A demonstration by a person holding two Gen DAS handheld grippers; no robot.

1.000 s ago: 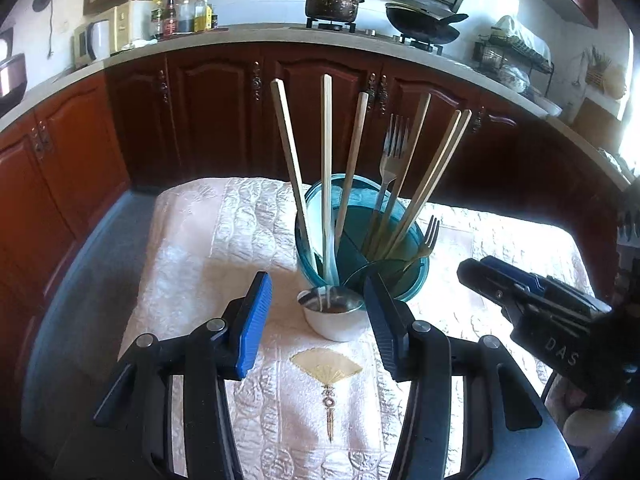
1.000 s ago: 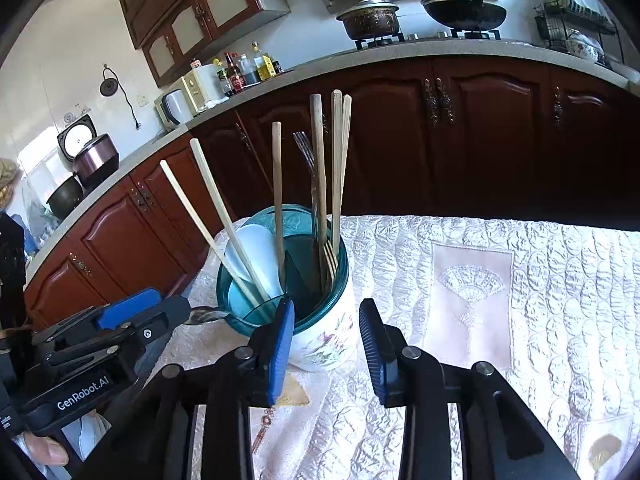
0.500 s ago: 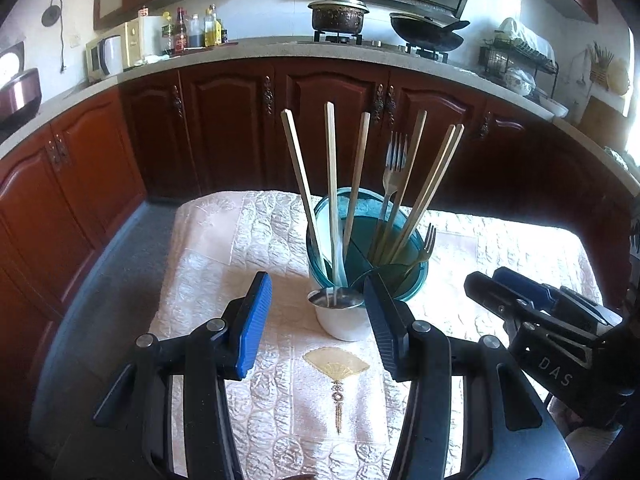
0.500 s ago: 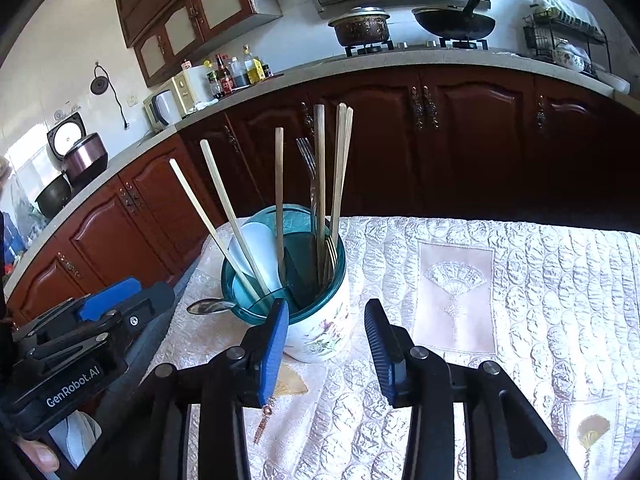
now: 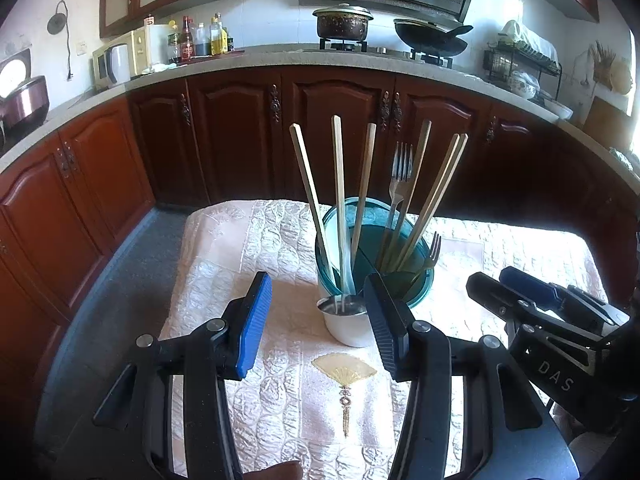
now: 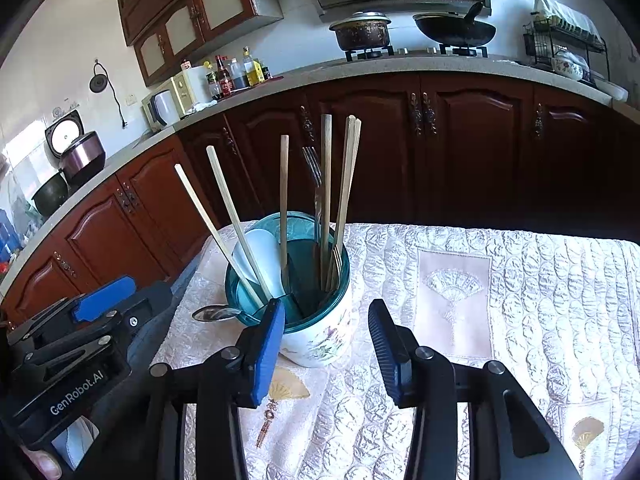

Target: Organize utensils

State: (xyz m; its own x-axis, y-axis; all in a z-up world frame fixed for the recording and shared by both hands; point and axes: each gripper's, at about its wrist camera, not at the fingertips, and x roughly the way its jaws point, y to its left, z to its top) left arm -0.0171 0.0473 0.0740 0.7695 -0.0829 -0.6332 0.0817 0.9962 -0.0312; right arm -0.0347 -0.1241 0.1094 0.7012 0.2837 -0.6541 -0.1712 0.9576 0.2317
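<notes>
A white flowered utensil holder (image 6: pixel 320 340) with a teal insert (image 5: pixel 416 280) stands on the cream quilted cloth (image 6: pixel 520 280). Several wooden chopsticks (image 5: pixel 338 184), two forks (image 5: pixel 400 168) and a white spoon (image 6: pixel 260 252) stand in it. A metal spoon's bowl (image 6: pixel 216 314) shows at its side, toward the left gripper. My left gripper (image 5: pixel 316 280) is open and empty just short of the holder. My right gripper (image 6: pixel 326 306) is also empty; its jaws are opening, with the holder's base just beyond them and no pad pressing on it. Each gripper shows in the other's view (image 5: pixel 492 280) (image 6: pixel 140 288).
The cloth-covered table ends at the left above a grey floor (image 5: pixel 120 280). Dark wooden cabinets (image 6: pixel 460 160) run behind it under a counter with a pot (image 5: pixel 342 24), a wok and bottles. A hand (image 6: pixel 44 464) holds the left gripper.
The right gripper's fingers have spread wider in front of the holder. Both views have tilted up a little. The utensils stand as before.
</notes>
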